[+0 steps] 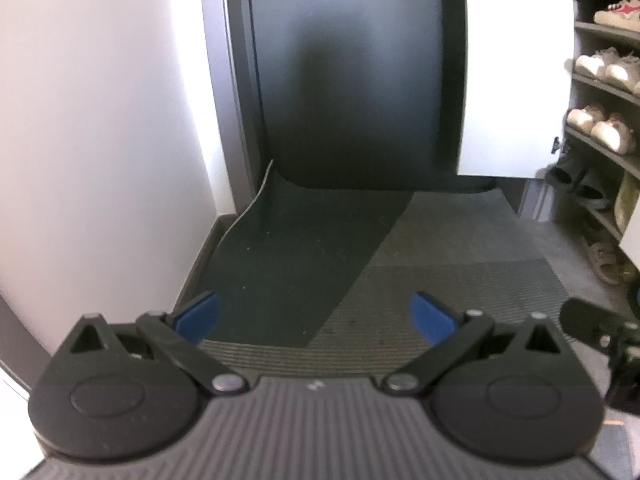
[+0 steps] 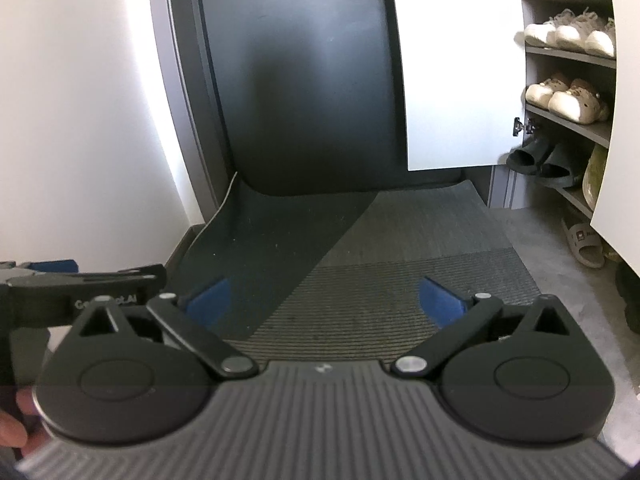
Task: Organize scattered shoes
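My left gripper (image 1: 316, 316) is open and empty above a ribbed dark doormat (image 1: 400, 280). My right gripper (image 2: 326, 300) is open and empty above the same mat (image 2: 400, 280). An open shoe cabinet stands at the right. On its shelves sit white sneakers (image 2: 568, 34), cream clogs (image 2: 568, 98) and black slides (image 2: 540, 158). A beige slipper (image 2: 584, 242) lies on the floor below the cabinet; it also shows in the left wrist view (image 1: 604, 260). The left gripper's body shows at the left edge of the right wrist view (image 2: 80, 288).
A dark door (image 1: 360, 80) stands straight ahead behind the mat. A white wall (image 1: 100, 120) runs along the left. The white cabinet door (image 2: 460, 64) hangs open at the right, above the mat's far corner. Grey floor (image 2: 540, 248) lies right of the mat.
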Action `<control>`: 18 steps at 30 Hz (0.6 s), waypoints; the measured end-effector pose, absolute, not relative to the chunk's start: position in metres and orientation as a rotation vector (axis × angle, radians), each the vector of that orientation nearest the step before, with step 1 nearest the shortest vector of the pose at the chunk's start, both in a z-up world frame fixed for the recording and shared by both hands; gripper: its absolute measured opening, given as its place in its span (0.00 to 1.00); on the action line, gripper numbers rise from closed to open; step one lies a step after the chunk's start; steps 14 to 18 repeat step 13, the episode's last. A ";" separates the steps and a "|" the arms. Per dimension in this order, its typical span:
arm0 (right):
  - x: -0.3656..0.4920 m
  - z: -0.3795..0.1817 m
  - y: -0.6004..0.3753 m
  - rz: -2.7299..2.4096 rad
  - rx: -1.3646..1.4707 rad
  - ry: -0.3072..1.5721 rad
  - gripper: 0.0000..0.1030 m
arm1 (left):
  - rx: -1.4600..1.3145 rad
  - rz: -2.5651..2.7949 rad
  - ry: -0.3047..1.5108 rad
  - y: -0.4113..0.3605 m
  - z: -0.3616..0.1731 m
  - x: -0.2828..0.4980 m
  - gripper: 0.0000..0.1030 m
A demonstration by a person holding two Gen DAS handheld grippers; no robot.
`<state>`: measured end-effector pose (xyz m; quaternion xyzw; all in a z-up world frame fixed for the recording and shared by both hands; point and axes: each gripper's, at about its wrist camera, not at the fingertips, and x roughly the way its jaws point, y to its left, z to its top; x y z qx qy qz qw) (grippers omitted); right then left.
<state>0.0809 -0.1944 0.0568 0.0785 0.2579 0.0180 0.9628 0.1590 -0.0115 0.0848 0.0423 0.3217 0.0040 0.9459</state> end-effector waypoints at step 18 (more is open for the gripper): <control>0.081 0.051 -0.197 0.007 0.170 0.535 1.00 | 0.088 -0.008 0.658 -0.015 0.080 0.163 1.00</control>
